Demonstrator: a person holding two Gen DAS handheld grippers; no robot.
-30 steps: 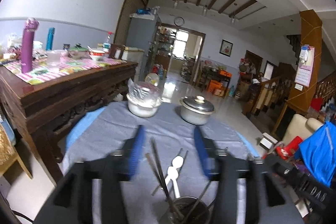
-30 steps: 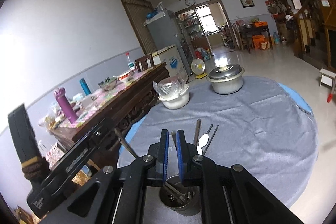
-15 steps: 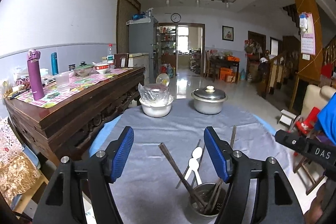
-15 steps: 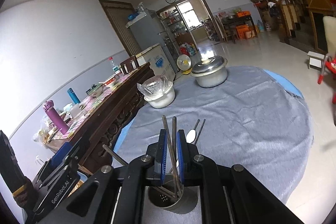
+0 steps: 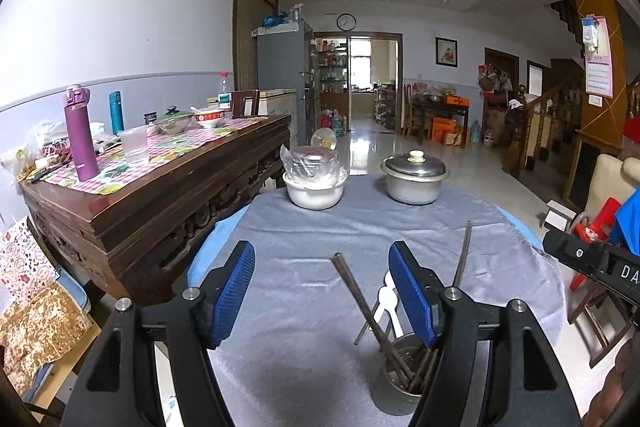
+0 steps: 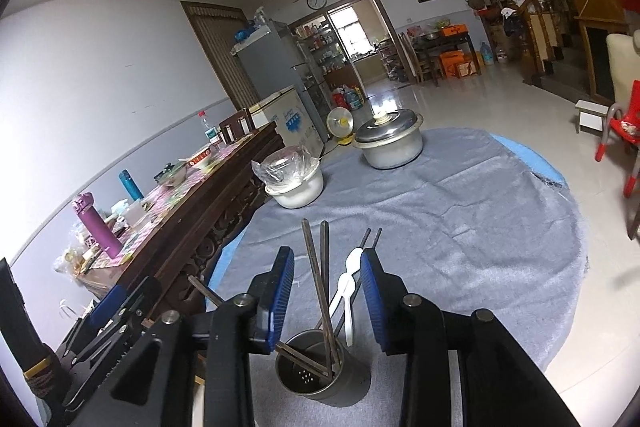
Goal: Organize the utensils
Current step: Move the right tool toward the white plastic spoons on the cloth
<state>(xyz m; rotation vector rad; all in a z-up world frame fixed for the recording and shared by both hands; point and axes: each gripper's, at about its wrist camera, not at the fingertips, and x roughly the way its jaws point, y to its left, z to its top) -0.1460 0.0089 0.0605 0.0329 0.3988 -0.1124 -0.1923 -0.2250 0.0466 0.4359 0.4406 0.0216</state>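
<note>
My right gripper (image 6: 327, 297) has just been opening; its 2 blue ribbed pads now stand apart with 2 dark chopsticks (image 6: 318, 275) rising between them, and I see neither pad pressing on them. My left gripper (image 5: 322, 293) is spread wide and grips nothing; a single chopstick (image 5: 360, 301) leans across its gap.

The chopsticks all stand in a round steel utensil cup (image 6: 320, 371), perforated at the bottom, just below my right fingers. In the left view that cup (image 5: 394, 383) is partly hidden behind the right-hand finger. 2 white plastic spoons (image 6: 346, 285) and another pair of thin chopsticks lie on the grey cloth (image 6: 460, 227) just beyond the cup; the right pad cuts off part of them.

Farther off on the cloth sit a white bowl (image 6: 298, 187) covered with crinkled clear film and a lidded metal pot (image 6: 390, 145). I can't make out what the bowl holds.
</note>
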